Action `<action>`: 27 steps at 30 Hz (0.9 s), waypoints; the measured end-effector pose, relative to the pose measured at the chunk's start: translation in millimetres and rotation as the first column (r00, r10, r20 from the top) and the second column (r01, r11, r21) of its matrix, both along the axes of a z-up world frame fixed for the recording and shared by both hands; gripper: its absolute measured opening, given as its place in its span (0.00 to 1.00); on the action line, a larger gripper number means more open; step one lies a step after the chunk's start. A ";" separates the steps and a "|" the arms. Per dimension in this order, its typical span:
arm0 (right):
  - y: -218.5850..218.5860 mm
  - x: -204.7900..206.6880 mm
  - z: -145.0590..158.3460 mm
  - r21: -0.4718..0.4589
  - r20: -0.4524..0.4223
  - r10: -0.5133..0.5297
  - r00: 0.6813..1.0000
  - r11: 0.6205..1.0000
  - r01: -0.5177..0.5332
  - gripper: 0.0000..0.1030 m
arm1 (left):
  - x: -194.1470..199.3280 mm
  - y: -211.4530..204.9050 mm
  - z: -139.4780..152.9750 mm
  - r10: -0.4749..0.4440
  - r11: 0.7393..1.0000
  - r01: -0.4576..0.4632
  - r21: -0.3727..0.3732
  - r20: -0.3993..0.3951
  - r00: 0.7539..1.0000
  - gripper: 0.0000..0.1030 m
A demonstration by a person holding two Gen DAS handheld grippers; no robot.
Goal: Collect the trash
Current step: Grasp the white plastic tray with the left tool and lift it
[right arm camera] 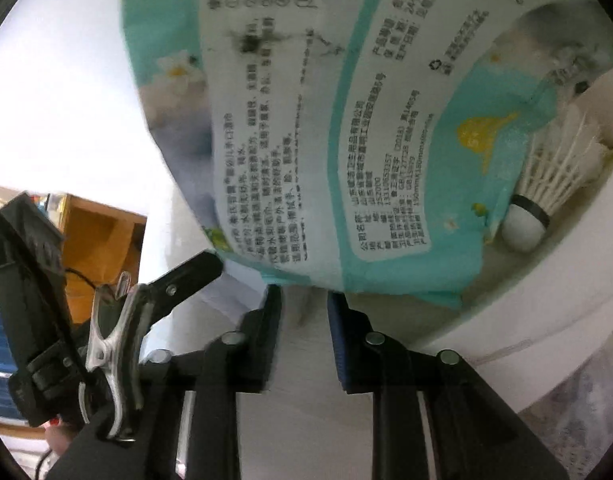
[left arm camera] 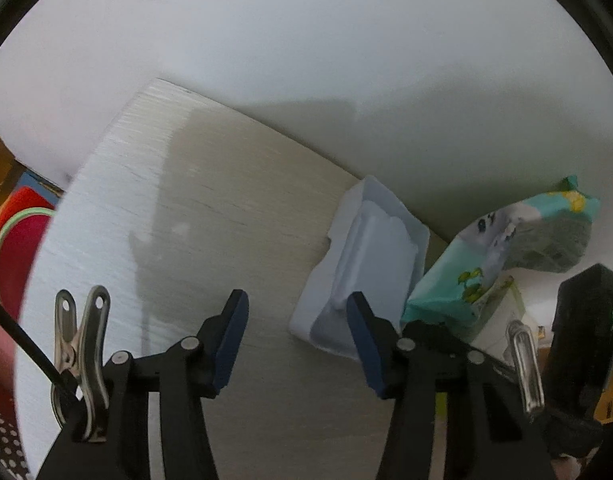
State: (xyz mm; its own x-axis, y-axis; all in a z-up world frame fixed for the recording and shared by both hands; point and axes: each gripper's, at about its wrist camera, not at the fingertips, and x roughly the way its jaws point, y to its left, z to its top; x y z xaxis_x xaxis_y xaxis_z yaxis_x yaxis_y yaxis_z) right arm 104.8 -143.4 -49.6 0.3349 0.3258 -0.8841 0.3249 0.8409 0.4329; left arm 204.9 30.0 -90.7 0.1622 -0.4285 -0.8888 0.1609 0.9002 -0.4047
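A teal and white wet-wipes pack (right arm camera: pixel 346 120) fills the right wrist view, printed side toward the camera. Its lower edge sits between the blue pads of my right gripper (right arm camera: pixel 302 300), which is shut on it. The left wrist view shows the same pack (left arm camera: pixel 486 248) tilted up off the table at the right. My left gripper (left arm camera: pixel 296 300) is open over the pale wood table (left arm camera: pixel 226 200) with nothing between its fingers. A white plastic tray (left arm camera: pixel 370 252) lies just beyond its right fingertip. A white shuttlecock (right arm camera: pixel 546 200) lies beyond the pack.
The shuttlecock rests in a white container (right arm camera: pixel 506 320) with a yellow-green rim, under the pack. A black housing (left arm camera: pixel 582 320) stands at the far right. A red and green mat (left arm camera: pixel 14 240) lies off the table's left edge. A wooden shelf (right arm camera: pixel 102 240) stands behind.
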 end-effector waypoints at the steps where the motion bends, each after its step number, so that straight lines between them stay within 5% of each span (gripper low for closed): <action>1: 2.0 2.0 0.7 -0.009 0.007 0.014 1.000 1.000 -0.014 0.23 | 1.7 3.4 -1.2 0.001 1.000 -0.001 0.003 -0.002 1.000 0.49; 5: 16.1 9.5 -2.8 0.001 0.019 0.017 1.000 1.000 -0.017 0.22 | -4.8 -0.5 -2.3 -0.087 0.996 0.087 0.008 0.026 0.996 0.12; 6: 16.5 9.2 -2.5 0.008 0.021 0.017 1.000 1.000 -0.017 0.15 | 1.7 -5.4 -3.5 -0.102 0.995 0.102 0.010 0.029 0.994 0.09; 9: 17.7 7.8 -0.3 0.024 0.036 0.042 0.998 0.999 -0.043 0.01 | 0.0 -6.4 -0.7 -0.101 0.995 0.100 0.031 0.060 0.993 0.08; 14: 13.4 6.4 0.5 0.090 0.040 0.029 0.999 0.995 -0.032 0.01 | -16.0 25.2 12.6 -0.012 0.999 0.015 -0.041 0.061 0.998 0.07; 27: 56.3 11.8 37.9 0.140 0.125 0.148 0.981 0.976 -0.165 0.01 | -52.8 87.3 44.3 0.122 0.992 -0.123 0.003 0.102 0.987 0.07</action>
State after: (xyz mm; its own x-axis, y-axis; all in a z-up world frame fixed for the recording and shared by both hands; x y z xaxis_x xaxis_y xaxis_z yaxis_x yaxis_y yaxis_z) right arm 116.7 -87.1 -11.7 0.3646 0.5071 -0.7810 0.1356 0.8009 0.5833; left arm 152.1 117.3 -46.4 0.3023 -0.3917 -0.8690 0.0890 0.9193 -0.3834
